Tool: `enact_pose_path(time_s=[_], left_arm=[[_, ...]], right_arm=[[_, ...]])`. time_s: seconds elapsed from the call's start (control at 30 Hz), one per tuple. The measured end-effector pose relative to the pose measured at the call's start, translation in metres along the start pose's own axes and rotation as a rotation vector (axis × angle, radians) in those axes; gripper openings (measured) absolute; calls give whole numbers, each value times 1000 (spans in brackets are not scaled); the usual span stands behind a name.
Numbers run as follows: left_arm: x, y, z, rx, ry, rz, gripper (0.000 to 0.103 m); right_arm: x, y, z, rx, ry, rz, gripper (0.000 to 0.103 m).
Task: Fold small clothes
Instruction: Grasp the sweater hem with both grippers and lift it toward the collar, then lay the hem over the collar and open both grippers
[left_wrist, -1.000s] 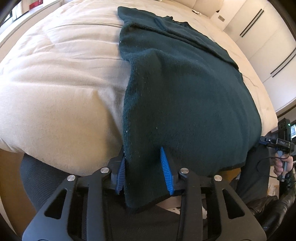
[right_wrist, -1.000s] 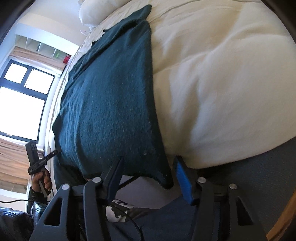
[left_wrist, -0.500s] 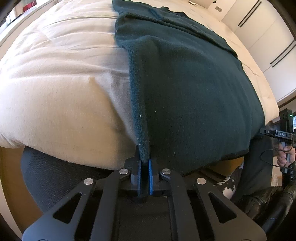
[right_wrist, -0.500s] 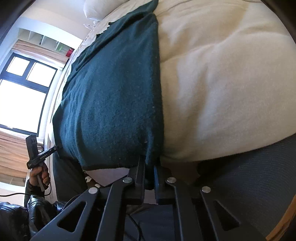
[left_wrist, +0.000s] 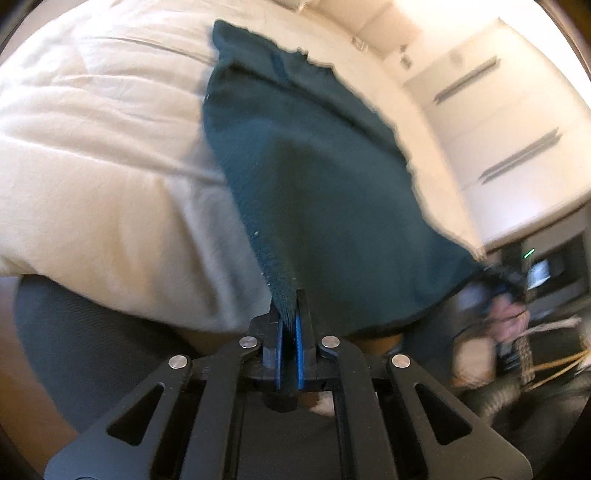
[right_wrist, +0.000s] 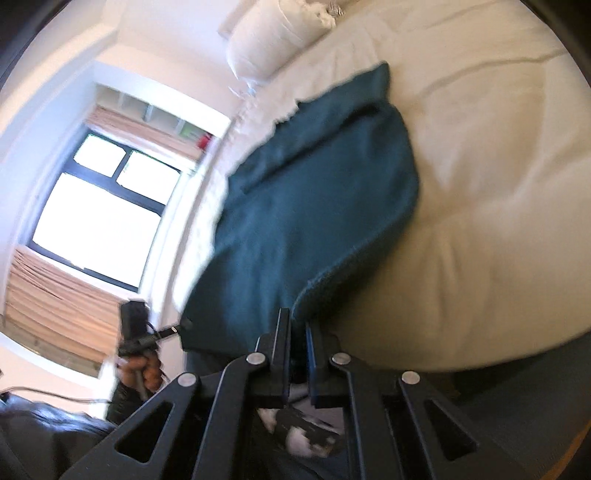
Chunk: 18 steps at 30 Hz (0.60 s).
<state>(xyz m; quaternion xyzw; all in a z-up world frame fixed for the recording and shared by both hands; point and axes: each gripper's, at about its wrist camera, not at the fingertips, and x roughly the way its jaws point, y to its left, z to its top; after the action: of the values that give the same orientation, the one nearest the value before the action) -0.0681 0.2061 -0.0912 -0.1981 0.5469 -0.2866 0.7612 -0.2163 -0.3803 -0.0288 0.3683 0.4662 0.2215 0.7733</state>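
Observation:
A dark green knitted garment (left_wrist: 314, 177) lies lengthwise on a cream bed (left_wrist: 92, 177), its near hem lifted off the mattress edge. My left gripper (left_wrist: 290, 299) is shut on the hem's left corner, the cloth pinched between the blue pads. In the right wrist view the same dark green garment (right_wrist: 303, 206) rises toward my right gripper (right_wrist: 297, 321), which is shut on the hem's right corner. The hem stretches between both grippers. The person's hand holding the left gripper's handle (right_wrist: 138, 363) shows at lower left in the right wrist view. Both views are motion-blurred.
A white pillow (right_wrist: 273, 33) lies at the bed's head. A window (right_wrist: 99, 206) with a blind is on one side of the bed, white cupboard doors (left_wrist: 509, 122) on the other. The bed's dark grey base (left_wrist: 85, 343) runs below the duvet edge.
Both grippers went from open around the hem corners to shut on them. They then rose, lifting the near hem off the bed edge.

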Motion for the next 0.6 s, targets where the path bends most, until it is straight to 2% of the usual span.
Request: enact_pose_path(time_s=[0.17, 0.3, 0.43, 0.6], left_arm=[[-21, 16, 30, -158, -105, -213, 4], [-21, 29, 59, -300, -155, -369, 4], [-11, 33, 91, -375, -182, -441, 4], [7, 47, 140, -476, -223, -478, 4]], right_arm=[[1, -1, 36, 75, -80, 80, 8], [14, -3, 65, 119, -120, 96, 8], [27, -12, 101, 155, -137, 104, 8], [51, -25, 146, 202, -155, 99, 8]])
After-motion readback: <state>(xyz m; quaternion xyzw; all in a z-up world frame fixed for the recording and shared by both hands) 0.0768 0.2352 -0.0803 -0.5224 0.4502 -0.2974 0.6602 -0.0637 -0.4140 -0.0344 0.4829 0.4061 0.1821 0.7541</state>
